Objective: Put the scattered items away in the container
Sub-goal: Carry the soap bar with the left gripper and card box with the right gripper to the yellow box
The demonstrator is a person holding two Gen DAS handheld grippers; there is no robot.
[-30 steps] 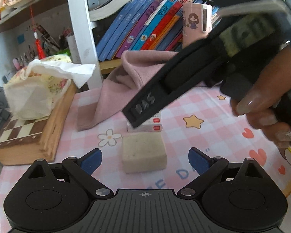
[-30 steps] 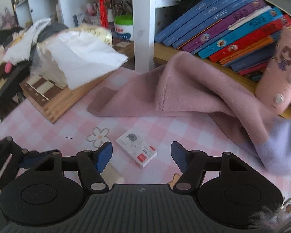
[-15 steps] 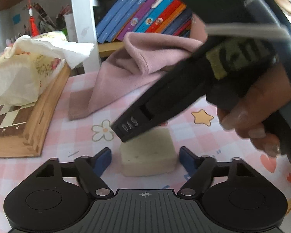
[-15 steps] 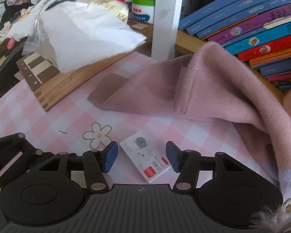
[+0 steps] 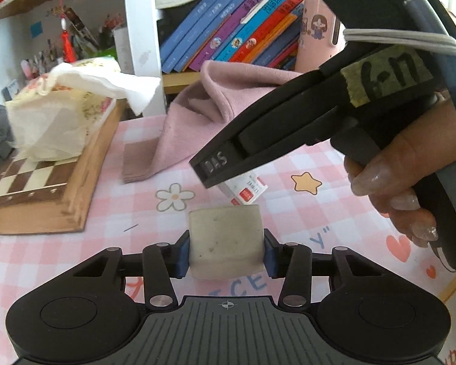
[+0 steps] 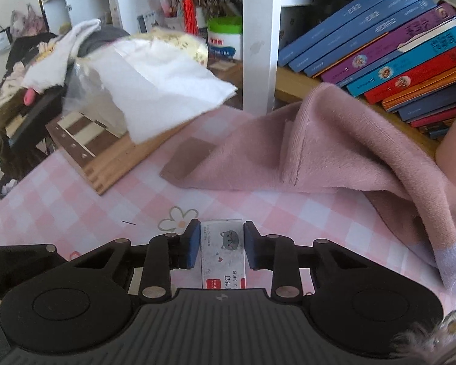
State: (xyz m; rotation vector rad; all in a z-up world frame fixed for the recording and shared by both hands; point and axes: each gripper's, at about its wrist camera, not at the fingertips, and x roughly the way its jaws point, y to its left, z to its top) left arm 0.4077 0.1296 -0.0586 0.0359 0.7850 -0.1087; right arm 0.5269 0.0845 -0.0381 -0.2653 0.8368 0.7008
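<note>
The left gripper (image 5: 226,252) is closing its jaws on a soft sponge block (image 5: 226,240) mid-table; it dents easily. The right gripper (image 6: 218,248) clamps a light, stiff staple box (image 6: 222,251) by its long sides.

Soft cloth, matt plastic all around you.
Your beige eraser (image 5: 225,237) looks rough and speckled; the staple box (image 6: 222,249) is smooth printed card; pink towel (image 6: 334,152) fuzzy.

Both cameras sit just behind their own tool's fingers, looking forward and steeply down at the desk (image 5: 75,261) from close range, toward the bookshelf. The left view also catches the right tool (image 5: 228,179) from the side. Both share the pink cloth (image 6: 334,152), chessboard box (image 5: 45,191) and leaning books (image 6: 395,51).
</note>
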